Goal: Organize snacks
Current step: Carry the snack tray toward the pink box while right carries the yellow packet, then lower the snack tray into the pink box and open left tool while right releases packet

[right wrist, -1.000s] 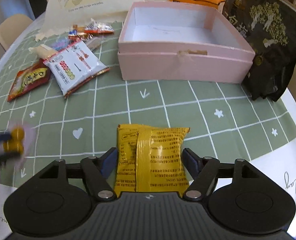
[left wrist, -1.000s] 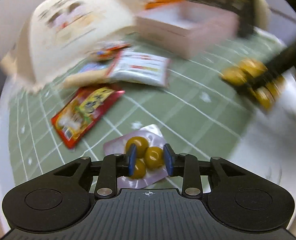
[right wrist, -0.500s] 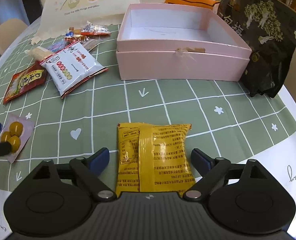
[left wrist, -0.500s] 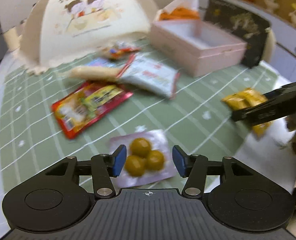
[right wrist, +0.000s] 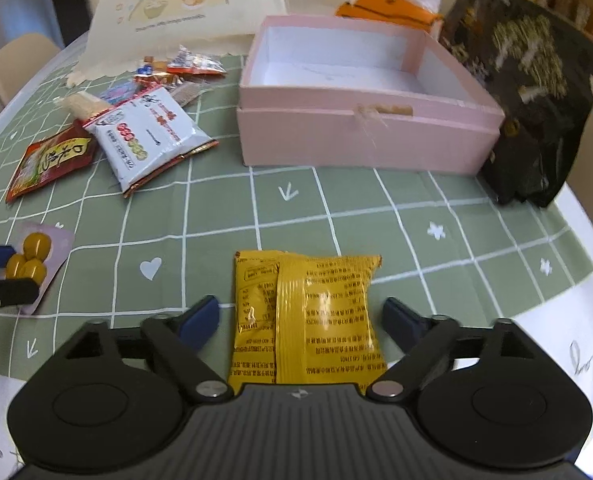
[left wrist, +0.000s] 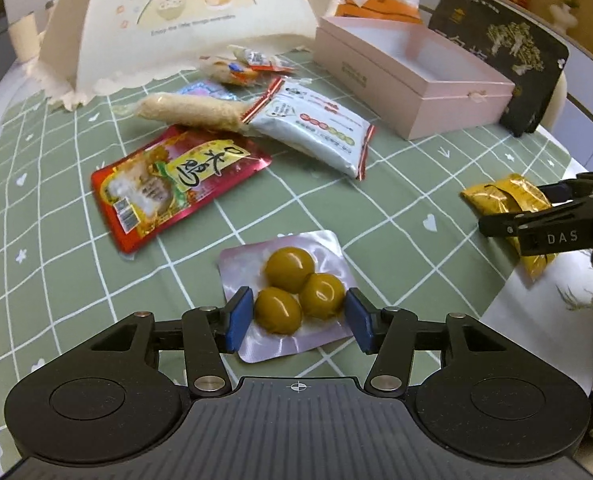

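Note:
A clear pouch of three yellow-green balls (left wrist: 296, 280) lies flat on the green checked cloth (left wrist: 376, 216). My left gripper (left wrist: 299, 320) is open, one blue pad on each side of the pouch and very close to it. A yellow snack packet (right wrist: 304, 312) lies on the cloth between the pads of my right gripper (right wrist: 300, 320). Its jaws are closing, with small gaps still showing on both sides. The open pink box (right wrist: 368, 140) stands behind it, with nothing inside. From the left wrist view, the right gripper (left wrist: 536, 208) sits over the yellow packet (left wrist: 496, 196).
A red pouch (left wrist: 176, 184), a white pack (left wrist: 316, 128), a beige roll (left wrist: 192, 110) and small candies (left wrist: 252, 64) lie left of the pink box (left wrist: 416, 92). A cream food cover (left wrist: 188, 12), an orange tissue box (left wrist: 376, 8) and a black bag (right wrist: 536, 112) stand behind.
My left gripper has let go of the pouch of balls and now stands open around it. The right jaws widened and then narrowed around the yellow packet.

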The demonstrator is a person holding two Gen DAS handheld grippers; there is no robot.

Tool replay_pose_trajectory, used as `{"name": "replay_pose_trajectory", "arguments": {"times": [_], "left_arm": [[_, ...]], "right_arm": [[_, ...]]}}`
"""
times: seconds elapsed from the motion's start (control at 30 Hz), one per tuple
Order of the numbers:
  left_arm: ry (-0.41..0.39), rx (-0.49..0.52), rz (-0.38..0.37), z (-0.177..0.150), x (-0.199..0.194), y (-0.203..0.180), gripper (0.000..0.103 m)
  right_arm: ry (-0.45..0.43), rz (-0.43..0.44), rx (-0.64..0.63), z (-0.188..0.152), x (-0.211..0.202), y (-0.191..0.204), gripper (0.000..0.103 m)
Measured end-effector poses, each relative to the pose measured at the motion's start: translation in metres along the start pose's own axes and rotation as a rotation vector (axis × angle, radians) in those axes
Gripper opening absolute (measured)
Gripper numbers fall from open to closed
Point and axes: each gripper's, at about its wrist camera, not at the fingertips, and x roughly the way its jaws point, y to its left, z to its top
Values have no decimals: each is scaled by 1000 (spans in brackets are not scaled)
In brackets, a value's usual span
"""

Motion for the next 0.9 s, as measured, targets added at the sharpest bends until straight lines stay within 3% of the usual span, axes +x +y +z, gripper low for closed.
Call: {"name": "replay_pose_trajectory", "arguments": {"times": [0.07, 0.27, 0.43, 0.53, 0.67, 0.77, 0.9], "left_arm": [[-6, -7, 5, 0, -1, -1, 55], [-39, 0, -18, -4, -11, -10, 53], [-119, 37, -47, 7, -44, -24, 53], [-234, 65, -108, 45, -77, -30, 53], [-402, 128, -176, 122, -99, -44, 53], [-464, 118, -184, 175, -75, -62, 54], [-421, 1, -232, 225, 1, -82, 55]], "right_arm": [[5, 9, -22, 3, -4, 1, 63], [-33, 37, -24, 8, -32, -6, 62], [-104, 29, -7, 20, -68, -25, 61], [-220, 23, 6, 44, -102, -45, 61], [-363, 16, 22, 92, -136, -74, 61], [-405, 12, 77, 132, -146, -97, 61], [-439, -10, 92, 161, -142, -113, 61]]}}
